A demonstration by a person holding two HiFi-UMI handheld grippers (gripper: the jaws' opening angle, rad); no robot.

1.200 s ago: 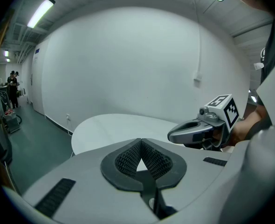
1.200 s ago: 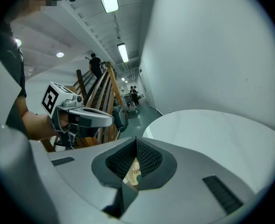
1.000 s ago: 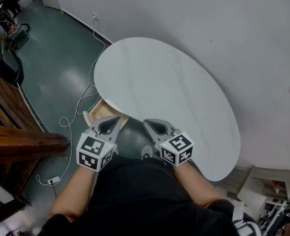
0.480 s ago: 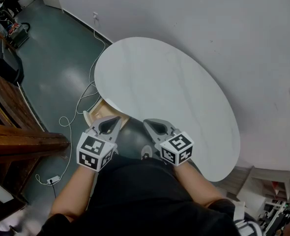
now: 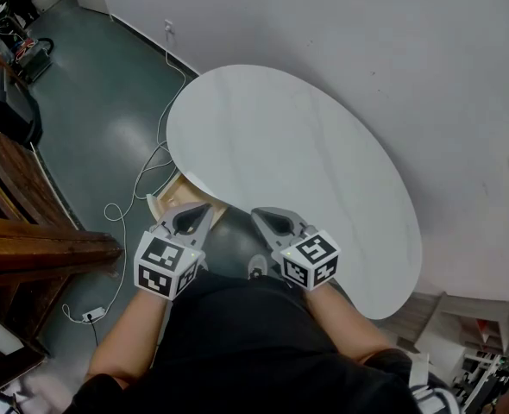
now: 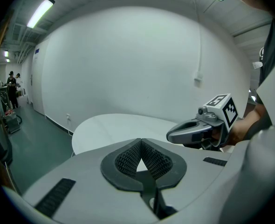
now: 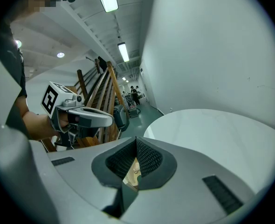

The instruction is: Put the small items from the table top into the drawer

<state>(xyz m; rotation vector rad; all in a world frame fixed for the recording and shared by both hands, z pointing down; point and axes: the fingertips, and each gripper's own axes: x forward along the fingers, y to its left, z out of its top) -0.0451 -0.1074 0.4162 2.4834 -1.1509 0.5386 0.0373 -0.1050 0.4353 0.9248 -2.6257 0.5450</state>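
My left gripper (image 5: 199,211) and right gripper (image 5: 260,216) hang side by side just off the white oval table's (image 5: 323,162) near edge, both jaws pressed together on nothing

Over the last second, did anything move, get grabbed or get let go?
Nothing visibly changed. The left gripper and right gripper sit in the same spots just off the near edge of the white table. Both are shut and hold nothing, as before.
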